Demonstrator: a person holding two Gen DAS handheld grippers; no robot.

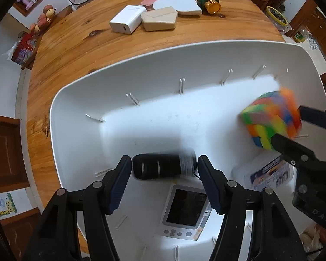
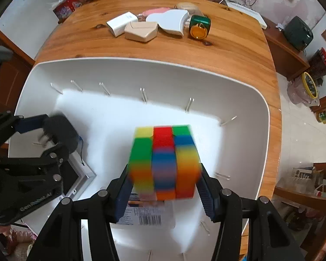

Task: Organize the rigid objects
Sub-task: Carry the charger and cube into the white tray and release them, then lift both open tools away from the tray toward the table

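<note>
My left gripper (image 1: 164,167) holds a black cylinder (image 1: 163,166) between its pads, low over the white bin (image 1: 141,74); motion blur hides the exact contact. My right gripper (image 2: 164,182) is shut on a multicoloured puzzle cube (image 2: 164,161), blurred, above the bin floor; the cube also shows in the left wrist view (image 1: 271,119). In the bin lie a white device with a dark screen (image 1: 184,211) and a clear packaged box with a barcode label (image 2: 145,215). The left gripper with its cylinder shows in the right wrist view (image 2: 52,134).
On the wooden table (image 2: 228,47) beyond the bin lie a white charger (image 2: 121,24), a beige case (image 2: 141,31), a white curved box (image 2: 169,21), a pink item (image 2: 154,12) and a green bottle with a gold cap (image 2: 199,27). Shelves and clutter surround the table.
</note>
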